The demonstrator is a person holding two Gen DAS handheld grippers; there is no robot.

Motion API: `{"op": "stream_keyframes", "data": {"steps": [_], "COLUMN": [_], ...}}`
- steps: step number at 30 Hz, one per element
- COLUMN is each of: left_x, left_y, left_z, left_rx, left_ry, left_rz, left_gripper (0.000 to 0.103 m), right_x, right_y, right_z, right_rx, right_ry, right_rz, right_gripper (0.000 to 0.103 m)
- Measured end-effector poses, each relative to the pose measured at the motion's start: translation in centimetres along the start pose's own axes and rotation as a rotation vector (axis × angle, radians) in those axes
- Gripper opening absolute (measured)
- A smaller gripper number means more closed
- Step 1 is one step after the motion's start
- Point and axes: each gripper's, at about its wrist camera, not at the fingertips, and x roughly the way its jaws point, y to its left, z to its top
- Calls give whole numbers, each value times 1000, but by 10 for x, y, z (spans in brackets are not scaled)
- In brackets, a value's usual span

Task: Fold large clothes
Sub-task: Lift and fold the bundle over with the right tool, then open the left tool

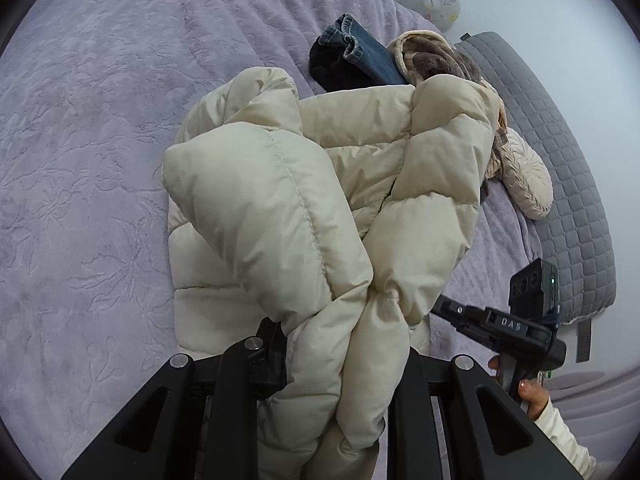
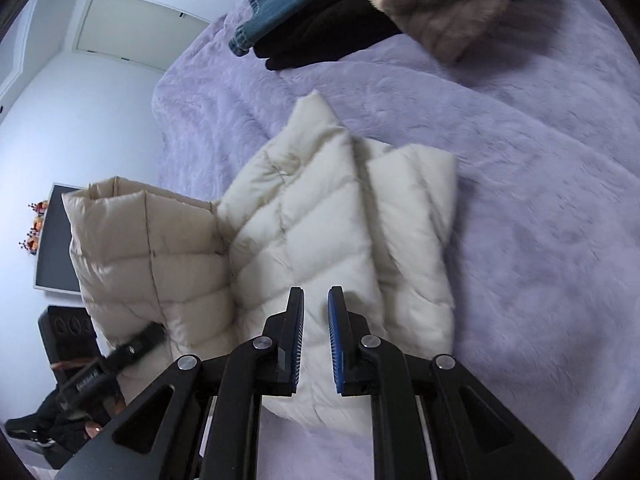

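Right wrist: right gripper (image 2: 316, 336) jaws parted above puffer jacket (image 2: 340, 216) edge.

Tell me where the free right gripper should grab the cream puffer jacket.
Grip the puffer jacket at its loose outer edge on the bedspread, coming from above. That edge lies flat and thin; the left gripper already pinches the other bunch. The right gripper is open.
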Motion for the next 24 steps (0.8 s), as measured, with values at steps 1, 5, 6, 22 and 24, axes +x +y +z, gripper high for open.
{"op": "stream_keyframes", "data": {"steps": [1,5,6,22,24], "left_x": [1,7,9,113,119], "left_y": [-2,-16,-21,-124,-125], "left_z": [0,1,2,8,6], "left_rx": [4,29,36,184,169], "left_ry": [3,28,37,172,167], "left_rz": [7,36,42,-123,-176], "left_gripper": [23,23,23,54,79], "right_x": [0,23,29,59,57], "right_y": [-8,-28,-36,-87,-93], "right_z": [-6,-15,-17,-14,-15], "right_rx": [15,65,77,156,158], "right_ry": [3,28,34,68,68], "right_rz": [6,20,23,156,173], "right_gripper": [14,14,14,9,9]}}
